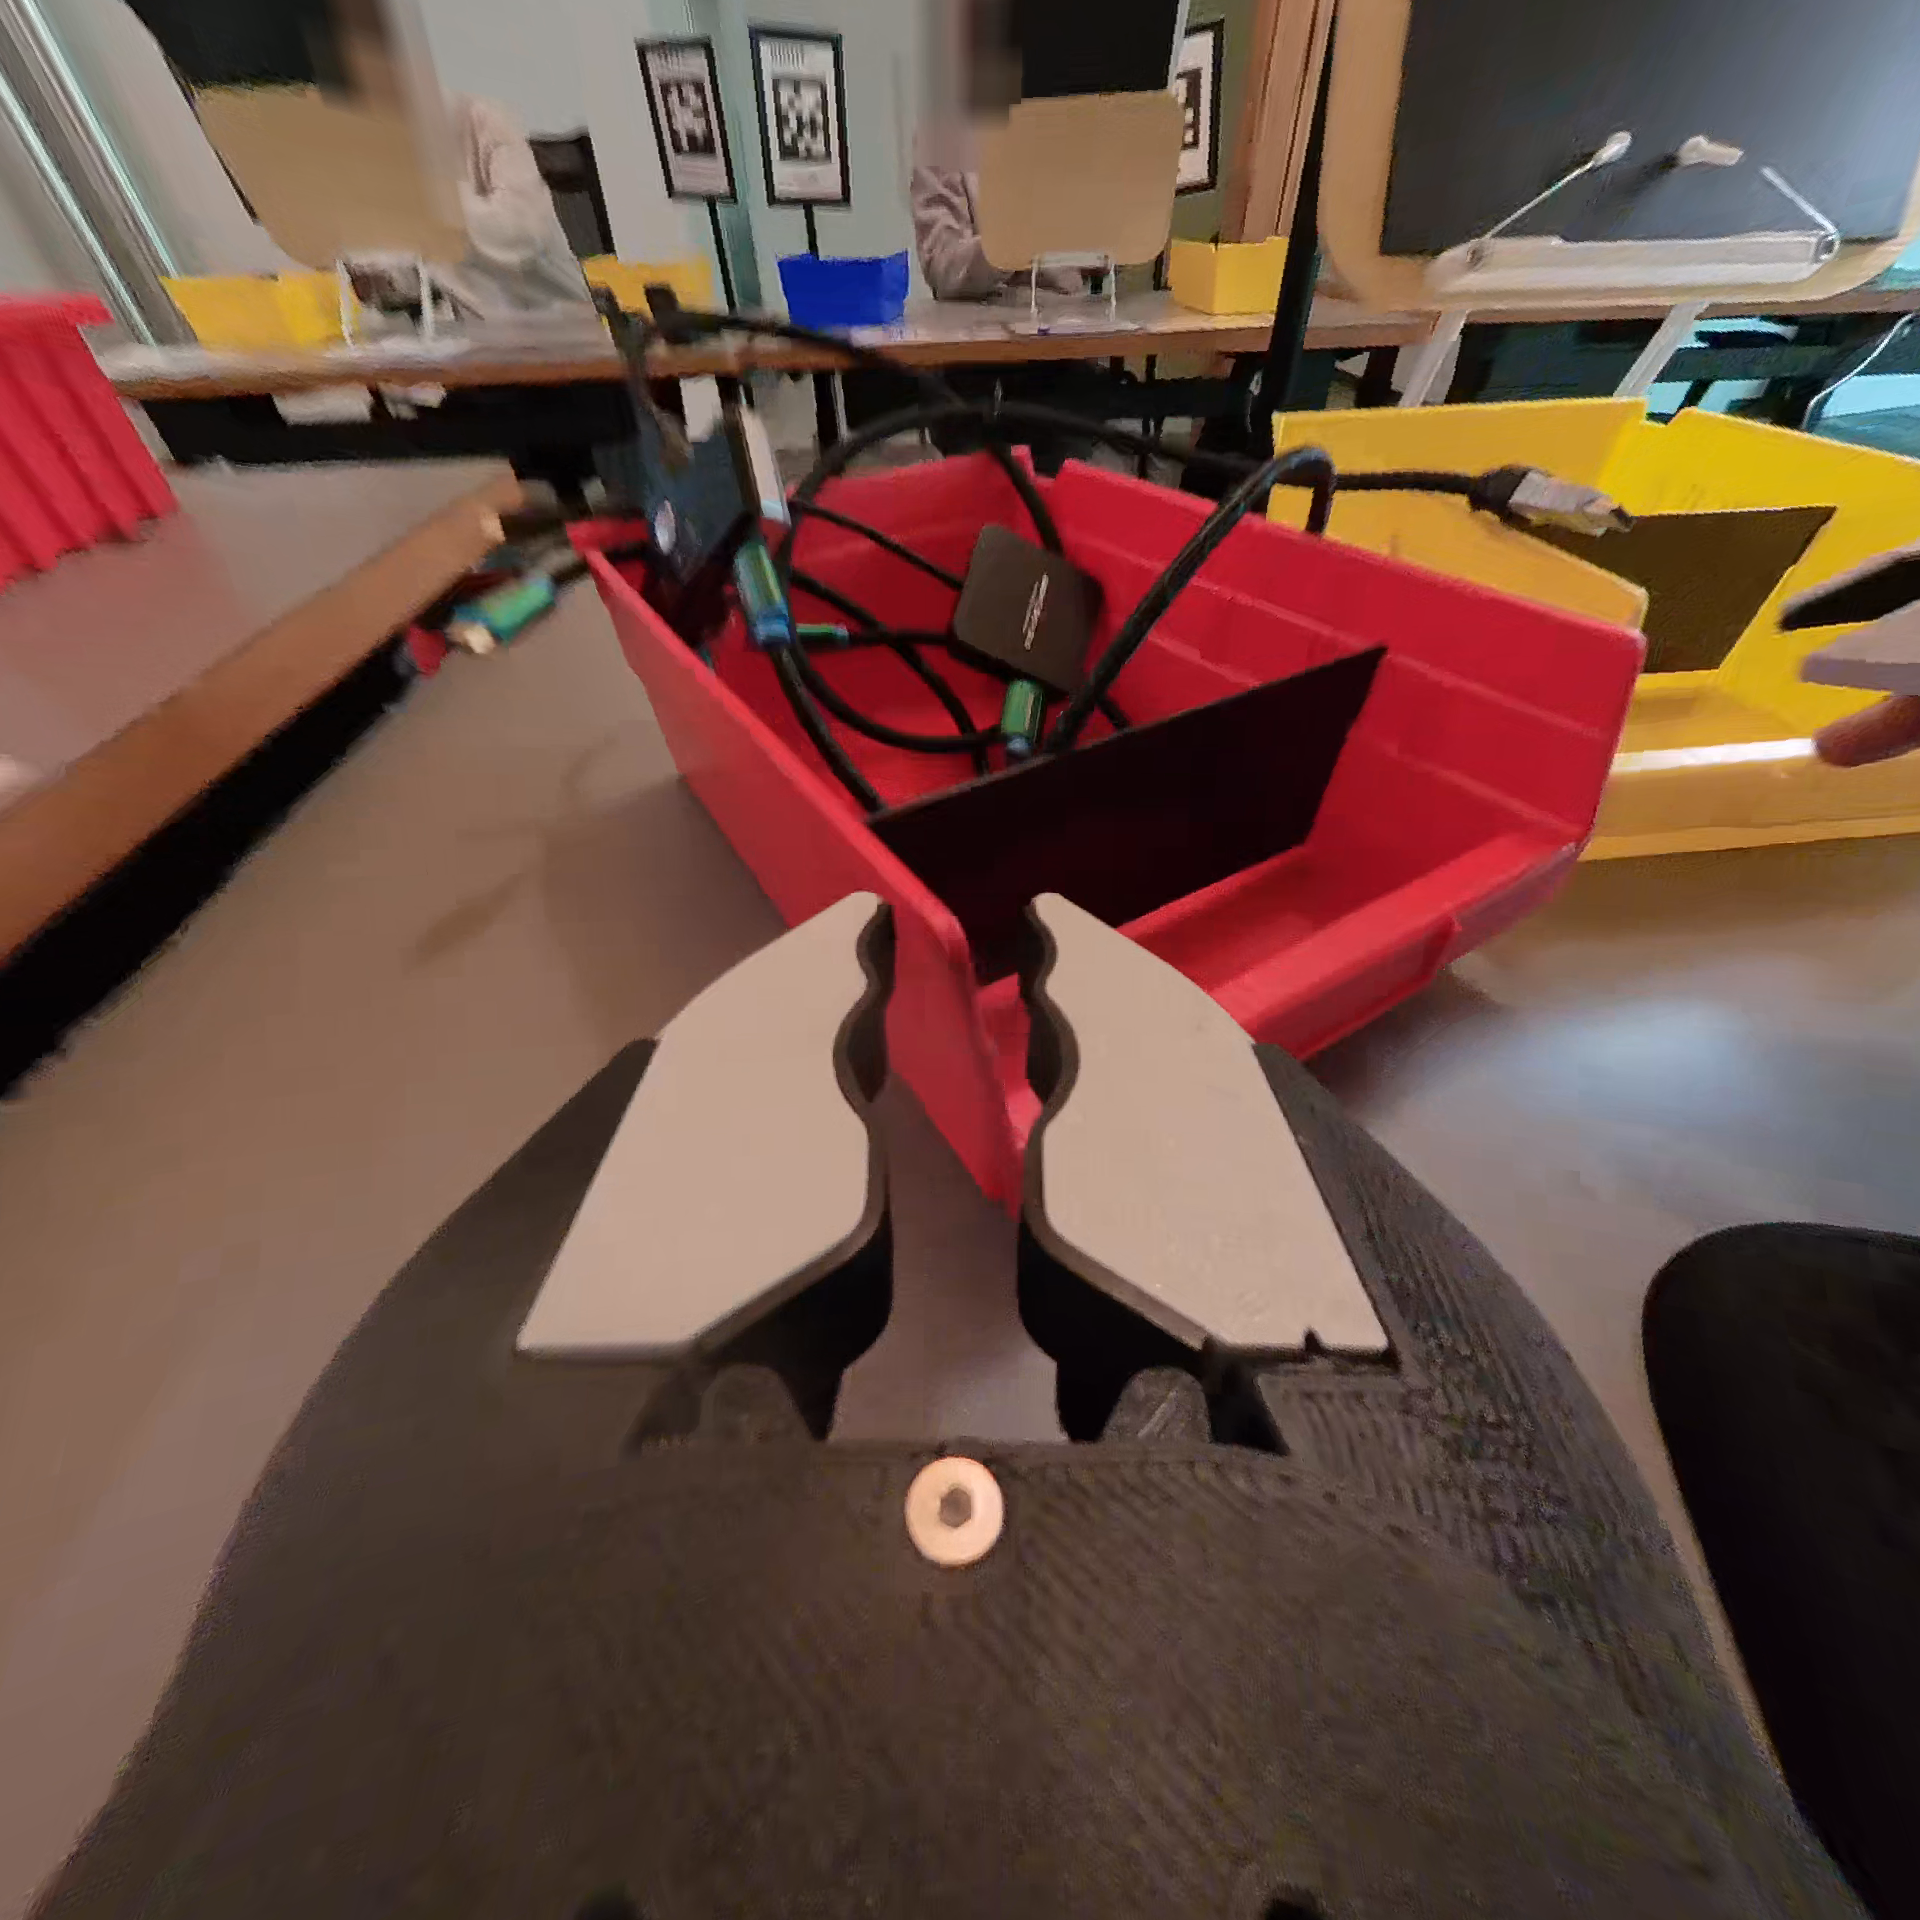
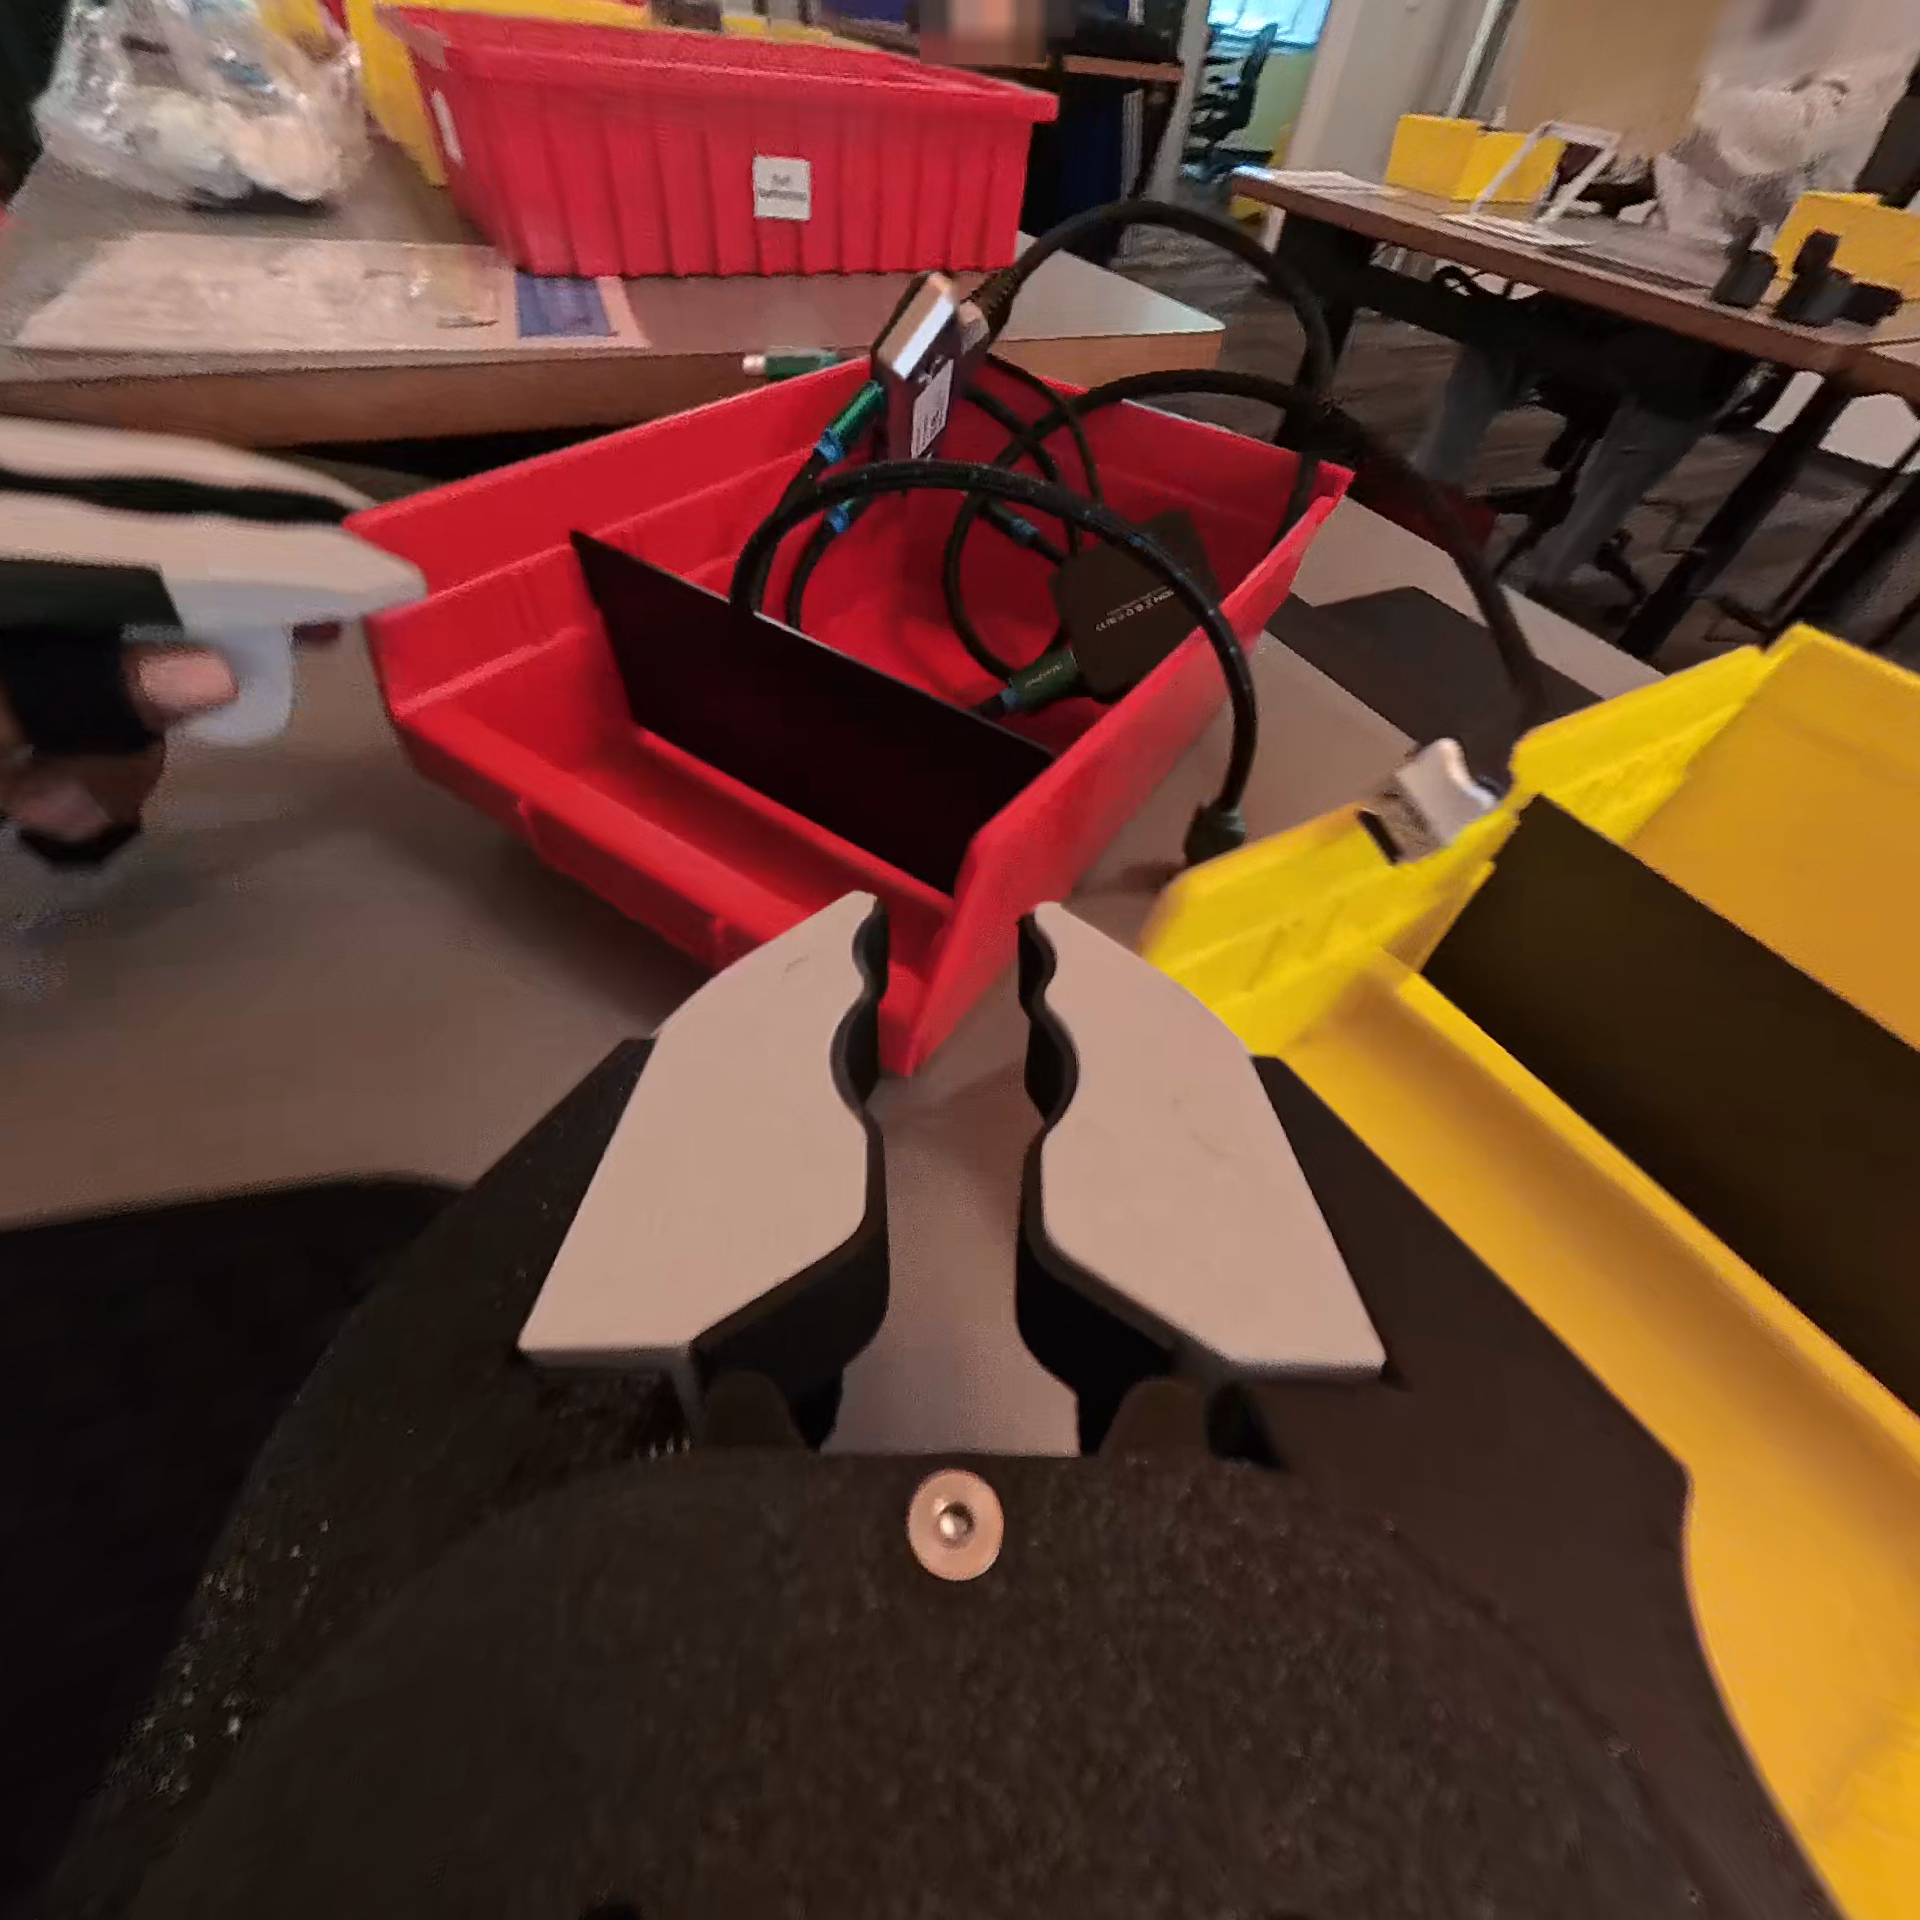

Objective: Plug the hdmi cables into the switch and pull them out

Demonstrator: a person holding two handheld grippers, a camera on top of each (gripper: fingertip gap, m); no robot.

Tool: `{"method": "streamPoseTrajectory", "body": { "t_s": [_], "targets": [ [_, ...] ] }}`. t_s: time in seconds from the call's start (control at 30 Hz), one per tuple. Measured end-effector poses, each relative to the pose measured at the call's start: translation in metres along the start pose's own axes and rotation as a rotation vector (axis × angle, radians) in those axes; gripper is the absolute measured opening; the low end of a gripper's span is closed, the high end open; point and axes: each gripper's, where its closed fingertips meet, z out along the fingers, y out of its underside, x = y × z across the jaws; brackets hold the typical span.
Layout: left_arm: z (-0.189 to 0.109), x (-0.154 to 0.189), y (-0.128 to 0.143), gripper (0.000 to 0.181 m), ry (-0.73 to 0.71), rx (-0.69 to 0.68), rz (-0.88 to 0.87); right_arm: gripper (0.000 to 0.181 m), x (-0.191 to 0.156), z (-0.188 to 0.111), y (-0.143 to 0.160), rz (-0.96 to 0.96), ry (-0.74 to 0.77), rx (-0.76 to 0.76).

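Resting on the grey tabletop [image 1: 416, 987], a red plastic bin [image 1: 1475, 727] with a black divider panel [image 1: 1143, 790] holds the task's things in its far compartment: a flat black rectangular HDMI switch [image 1: 1029, 608] lying among looped black braided HDMI cables [image 1: 883, 717] with green-sleeved plugs [image 1: 1021, 712]. A second small box [image 2: 920, 358] hangs tilted above the bin's far rim with cables plugged into it. One braided cable arches out over the bin's far wall, its metal plug [image 1: 1558, 502] reaching above the neighbouring yellow plastic bin [image 1: 1714, 707], which stands just beside the red one.

The left gripper [image 1: 956, 935], with grey fingers on a black body, hovers near the red bin's near corner; its jaws stand slightly apart with nothing between them. The right gripper [image 2: 951, 935] hovers over the gap between the red bin and the yellow bin, its jaws likewise parted a little and empty.
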Motion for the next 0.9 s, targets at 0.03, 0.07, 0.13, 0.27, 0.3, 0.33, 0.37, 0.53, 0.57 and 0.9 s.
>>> {"method": "streamPoseTrajectory", "body": {
  "t_s": [0.03,0.07,0.13,0.27,0.3,0.33,0.37,0.53,0.57,0.9],
  "targets": [
    [-0.005,0.0,-0.01,0.026,-0.008,0.016,0.043,0.023,0.004,-0.013,0.0,-0.026,-0.032,-0.017],
    [-0.009,0.002,-0.021,0.027,-0.007,0.021,0.098,0.024,0.012,-0.025,0.003,-0.051,-0.05,-0.057],
    [-0.012,0.023,-0.037,0.028,0.084,-0.02,0.188,0.033,0.036,-0.043,0.014,-0.116,-0.044,-0.172],
    [0.006,0.081,-0.019,0.043,0.355,-0.302,0.332,0.052,0.064,-0.049,0.045,-0.274,-0.088,-0.443],
    [0.013,0.09,-0.007,0.047,0.397,-0.386,0.388,0.057,0.067,-0.045,0.054,-0.33,-0.102,-0.511],
    [0.022,0.096,0.007,0.051,0.421,-0.459,0.453,0.059,0.067,-0.04,0.063,-0.387,-0.121,-0.569],
    [0.031,0.098,0.021,0.054,0.428,-0.523,0.518,0.06,0.066,-0.034,0.073,-0.429,-0.153,-0.622],
    [0.06,0.098,0.076,0.045,0.474,-0.784,0.71,0.03,0.073,-0.016,0.114,-0.481,-0.178,-0.773],
    [0.063,0.097,0.08,0.035,0.474,-0.795,0.745,0.027,0.074,-0.02,0.115,-0.459,-0.187,-0.767],
    [0.067,0.106,0.08,0.033,0.467,-0.756,0.766,0.027,0.096,-0.142,0.154,-0.367,-0.073,-0.733]
  ]
}}
